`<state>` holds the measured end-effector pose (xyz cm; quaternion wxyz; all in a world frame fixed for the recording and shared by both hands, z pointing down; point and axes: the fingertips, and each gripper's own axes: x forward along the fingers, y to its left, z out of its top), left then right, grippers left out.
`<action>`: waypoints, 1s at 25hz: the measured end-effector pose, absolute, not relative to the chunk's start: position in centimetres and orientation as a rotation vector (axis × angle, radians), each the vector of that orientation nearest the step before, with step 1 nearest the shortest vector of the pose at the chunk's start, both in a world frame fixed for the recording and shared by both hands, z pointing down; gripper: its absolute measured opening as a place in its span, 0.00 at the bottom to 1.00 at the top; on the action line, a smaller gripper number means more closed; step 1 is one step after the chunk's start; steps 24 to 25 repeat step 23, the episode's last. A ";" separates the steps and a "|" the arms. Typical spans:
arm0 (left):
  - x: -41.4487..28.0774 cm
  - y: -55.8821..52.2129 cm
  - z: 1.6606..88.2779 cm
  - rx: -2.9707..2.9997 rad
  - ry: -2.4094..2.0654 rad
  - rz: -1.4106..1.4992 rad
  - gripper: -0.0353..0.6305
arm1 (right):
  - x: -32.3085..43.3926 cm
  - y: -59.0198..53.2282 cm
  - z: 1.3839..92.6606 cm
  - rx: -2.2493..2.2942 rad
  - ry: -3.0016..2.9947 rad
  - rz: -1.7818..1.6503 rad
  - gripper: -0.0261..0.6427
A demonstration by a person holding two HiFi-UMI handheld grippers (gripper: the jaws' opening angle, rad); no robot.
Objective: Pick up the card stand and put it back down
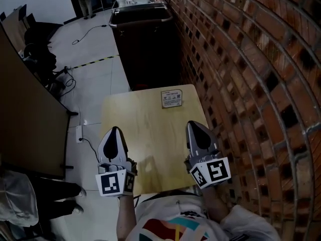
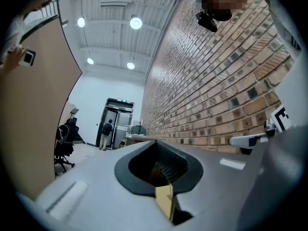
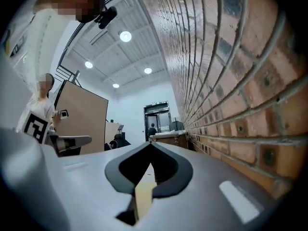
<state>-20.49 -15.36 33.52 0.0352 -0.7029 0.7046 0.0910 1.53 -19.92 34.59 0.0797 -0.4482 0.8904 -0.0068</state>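
The card stand is a small white printed card standing near the far edge of the light wooden table, right of its middle. My left gripper hovers over the table's near left side, shut, with nothing between its jaws. Over the near right side my right gripper is also shut and holds nothing. Both point away from me, well short of the card stand. In the left gripper view the left gripper shows its jaws together. The right gripper shows the same in the right gripper view. Neither gripper view shows the stand.
A brick wall runs close along the table's right side. Beyond the table's far edge stands a dark cart. To the left are a brown partition, a floor cable and a standing person.
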 end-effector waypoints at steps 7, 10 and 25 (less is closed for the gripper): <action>-19.5 -14.9 31.9 -2.141 2.136 0.295 0.06 | 2.0 -19.1 33.5 -1.346 2.643 -0.001 0.04; -18.6 -14.7 32.0 -2.176 2.094 0.270 0.06 | 2.4 -19.2 33.5 -1.358 2.634 -0.003 0.04; -18.6 -14.3 31.5 -2.148 2.113 0.295 0.06 | 3.4 -19.6 33.8 -1.380 2.614 -0.027 0.04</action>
